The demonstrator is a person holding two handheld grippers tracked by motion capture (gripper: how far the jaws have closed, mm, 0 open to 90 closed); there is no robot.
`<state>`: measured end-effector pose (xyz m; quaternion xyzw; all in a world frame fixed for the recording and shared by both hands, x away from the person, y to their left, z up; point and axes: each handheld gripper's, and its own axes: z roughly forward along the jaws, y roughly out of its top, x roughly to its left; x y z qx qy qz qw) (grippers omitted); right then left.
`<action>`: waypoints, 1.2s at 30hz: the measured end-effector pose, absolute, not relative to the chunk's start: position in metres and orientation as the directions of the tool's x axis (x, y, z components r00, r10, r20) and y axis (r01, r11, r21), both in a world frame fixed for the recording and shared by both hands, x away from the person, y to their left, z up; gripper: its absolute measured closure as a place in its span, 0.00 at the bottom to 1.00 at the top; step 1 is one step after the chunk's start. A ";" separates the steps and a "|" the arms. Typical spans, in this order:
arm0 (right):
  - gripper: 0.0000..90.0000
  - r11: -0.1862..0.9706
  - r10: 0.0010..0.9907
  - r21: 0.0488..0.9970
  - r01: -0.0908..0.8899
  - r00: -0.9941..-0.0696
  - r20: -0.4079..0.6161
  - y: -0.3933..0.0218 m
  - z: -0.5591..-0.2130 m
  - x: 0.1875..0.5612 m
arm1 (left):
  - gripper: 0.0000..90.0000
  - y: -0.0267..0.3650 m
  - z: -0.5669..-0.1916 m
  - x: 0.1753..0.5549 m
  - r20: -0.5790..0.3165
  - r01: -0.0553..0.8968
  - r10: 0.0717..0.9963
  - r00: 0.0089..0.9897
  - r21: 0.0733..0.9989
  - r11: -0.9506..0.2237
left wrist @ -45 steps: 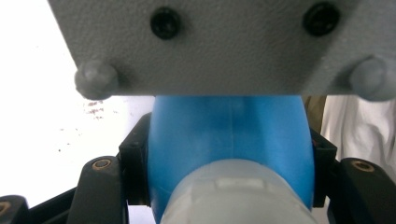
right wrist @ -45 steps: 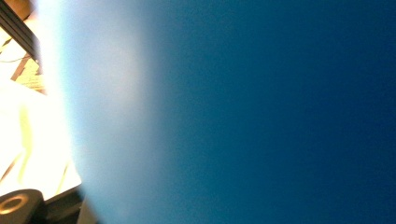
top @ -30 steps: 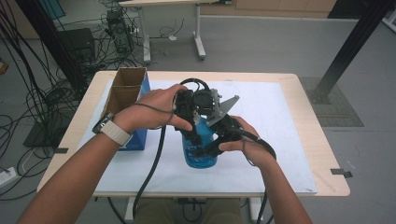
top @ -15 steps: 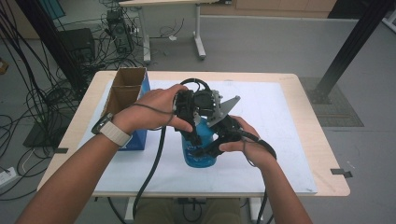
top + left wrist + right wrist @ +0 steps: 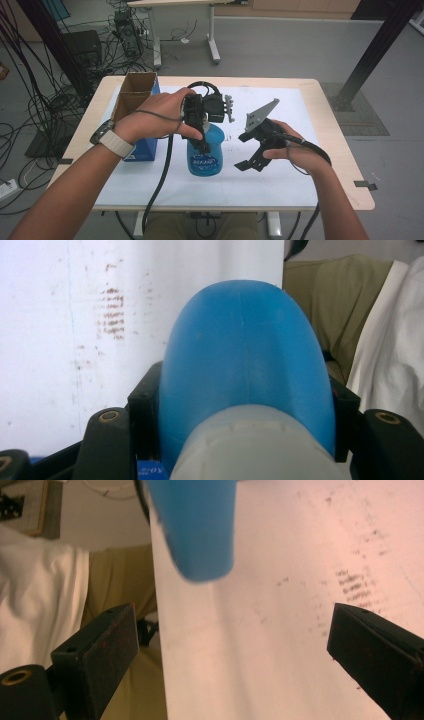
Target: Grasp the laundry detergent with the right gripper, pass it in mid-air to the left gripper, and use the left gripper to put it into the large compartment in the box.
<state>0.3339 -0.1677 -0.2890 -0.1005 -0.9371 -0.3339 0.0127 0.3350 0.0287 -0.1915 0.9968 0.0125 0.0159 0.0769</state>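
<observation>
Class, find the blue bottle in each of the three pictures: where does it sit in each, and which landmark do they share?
High view: blue bottle at centre, left gripper clamped on it.
Left gripper view: bottle at centre, between the jaws.
Right gripper view: bottle at top, left of centre.
Shared landmark: white mat.

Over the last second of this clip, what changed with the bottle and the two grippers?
The right gripper has just opened its jaws, let go of the blue bottle and drawn away to the right; nothing is between them now. The left gripper stayed clamped on the bottle, which stayed put on the white mat.
</observation>
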 end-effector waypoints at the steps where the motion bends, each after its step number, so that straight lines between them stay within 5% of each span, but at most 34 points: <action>1: 0.06 0.769 0.172 0.612 0.186 -0.982 0.083 -0.169 -0.288 0.333 | 0.42 0.030 -0.190 0.336 0.033 0.033 0.038 0.999 0.153 -0.988; 13: 0.04 0.871 0.179 0.472 0.140 -0.983 -0.039 -0.185 -0.272 0.329 | 0.42 0.041 -0.184 0.344 0.055 0.199 0.207 0.977 0.126 -0.972; 36: 0.05 0.917 0.203 0.359 0.174 -0.978 -0.044 -0.198 -0.267 0.335 | 0.42 0.051 -0.162 0.354 0.087 0.499 0.510 0.856 0.118 -0.858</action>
